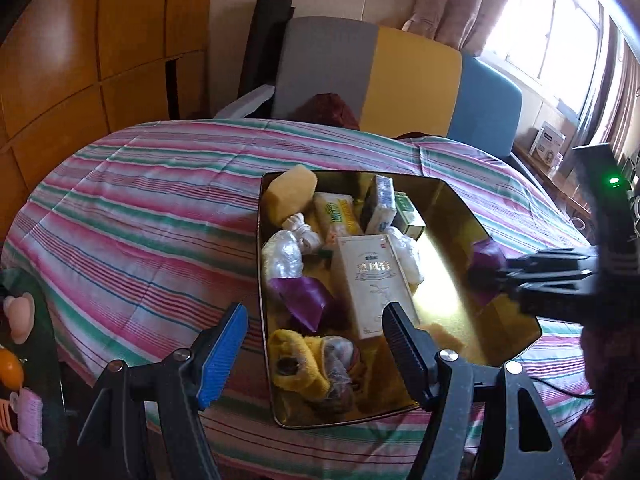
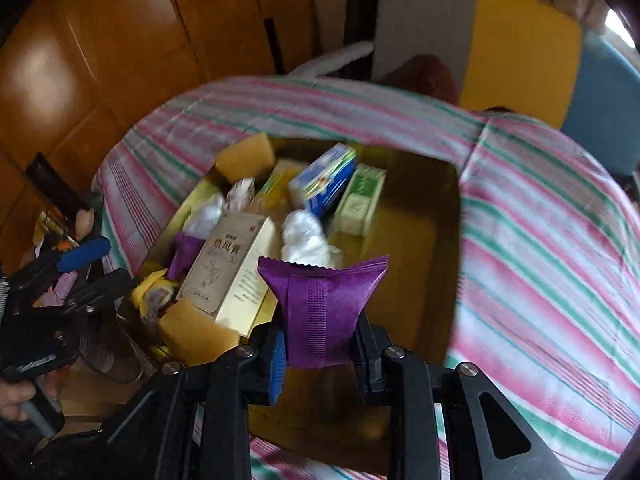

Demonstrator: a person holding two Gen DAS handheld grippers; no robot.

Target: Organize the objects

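A shiny gold tray (image 1: 460,216) (image 2: 424,184) sits on the striped bedcover and holds several items: a cream box (image 1: 370,280) (image 2: 232,272), yellow sponges (image 1: 290,194) (image 2: 246,156), a blue-white box (image 2: 324,178), a green box (image 2: 360,200), white wrapped bundles (image 1: 282,256) and a purple packet (image 1: 304,300). My right gripper (image 2: 318,344) is shut on another purple packet (image 2: 320,312) and holds it over the tray's near side; it shows at the tray's right edge in the left wrist view (image 1: 486,264). My left gripper (image 1: 314,344) is open and empty over the tray's near left edge.
The striped bedcover (image 1: 140,220) (image 2: 540,240) spreads around the tray. A side table at the left (image 1: 24,360) carries small pink and orange items. A wooden wardrobe (image 1: 80,60) stands behind, and a grey, yellow and blue sofa (image 1: 400,68) is beyond the bed.
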